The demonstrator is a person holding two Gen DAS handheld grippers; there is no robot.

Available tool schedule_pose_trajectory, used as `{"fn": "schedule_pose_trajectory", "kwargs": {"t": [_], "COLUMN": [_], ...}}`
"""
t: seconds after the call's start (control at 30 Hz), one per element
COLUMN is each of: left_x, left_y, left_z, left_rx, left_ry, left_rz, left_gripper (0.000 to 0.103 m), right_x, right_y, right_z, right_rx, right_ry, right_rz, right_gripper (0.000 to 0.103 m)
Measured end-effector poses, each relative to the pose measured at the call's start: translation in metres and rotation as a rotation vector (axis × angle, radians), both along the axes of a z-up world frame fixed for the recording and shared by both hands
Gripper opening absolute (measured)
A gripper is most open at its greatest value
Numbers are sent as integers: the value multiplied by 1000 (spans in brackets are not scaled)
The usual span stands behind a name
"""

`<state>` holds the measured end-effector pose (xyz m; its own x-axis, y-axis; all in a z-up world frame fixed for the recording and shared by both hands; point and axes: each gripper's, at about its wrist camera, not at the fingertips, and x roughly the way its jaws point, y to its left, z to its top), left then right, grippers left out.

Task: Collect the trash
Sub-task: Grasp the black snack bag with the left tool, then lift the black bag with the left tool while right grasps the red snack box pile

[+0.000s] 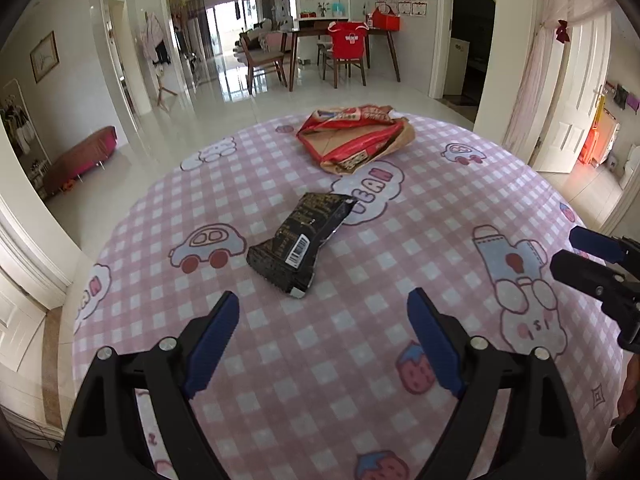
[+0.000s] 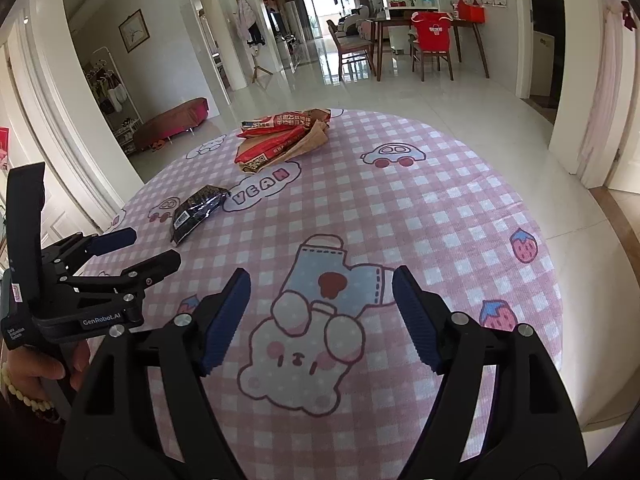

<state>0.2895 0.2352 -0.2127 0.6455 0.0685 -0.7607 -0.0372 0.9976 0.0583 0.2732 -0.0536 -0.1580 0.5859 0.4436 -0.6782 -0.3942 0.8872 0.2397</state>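
Note:
A crumpled black wrapper [image 1: 302, 242] lies on the round table with the pink checked cloth [image 1: 280, 360]. A torn red and brown paper package [image 1: 356, 136] lies farther back. My left gripper [image 1: 324, 308] is open and empty, just short of the black wrapper. In the right wrist view the black wrapper [image 2: 196, 214] and the red package [image 2: 280, 136] lie at the far left. My right gripper [image 2: 322, 284] is open and empty above the cloth [image 2: 440, 200]. The left gripper [image 2: 132, 248] shows at the left there, and the right gripper [image 1: 568, 252] shows at the left view's right edge.
The table's far edge drops to a shiny tiled floor [image 1: 280, 100]. A dining table with chairs [image 1: 340, 52] stands far back. A low red bench [image 1: 80, 156] sits by the left wall. A white door [image 1: 572, 92] stands at the right.

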Motion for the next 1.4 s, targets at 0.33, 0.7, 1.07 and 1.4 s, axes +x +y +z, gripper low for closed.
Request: {"fn": "schedule_pose_trajectory", "kwargs": {"t": [0.33, 0.7, 1.07, 1.4], "left_x": [39, 63, 68, 68], "left_y": [2, 9, 22, 11], "left_z": [-4, -19, -16, -11], "left_rx": [67, 92, -24, -28], "left_ry": [-6, 32, 55, 26], "left_rz": [-13, -20, -34, -44], "left_gripper": [84, 84, 79, 23], "right_x": [22, 52, 64, 63], "right_y": [13, 42, 53, 60], "right_z": [-7, -10, -17, -17], "right_rx": [-8, -40, -38, -36], "right_ry": [12, 16, 44, 48], "right_rz": [25, 52, 50, 65], "right_gripper": [76, 77, 77, 77]}}
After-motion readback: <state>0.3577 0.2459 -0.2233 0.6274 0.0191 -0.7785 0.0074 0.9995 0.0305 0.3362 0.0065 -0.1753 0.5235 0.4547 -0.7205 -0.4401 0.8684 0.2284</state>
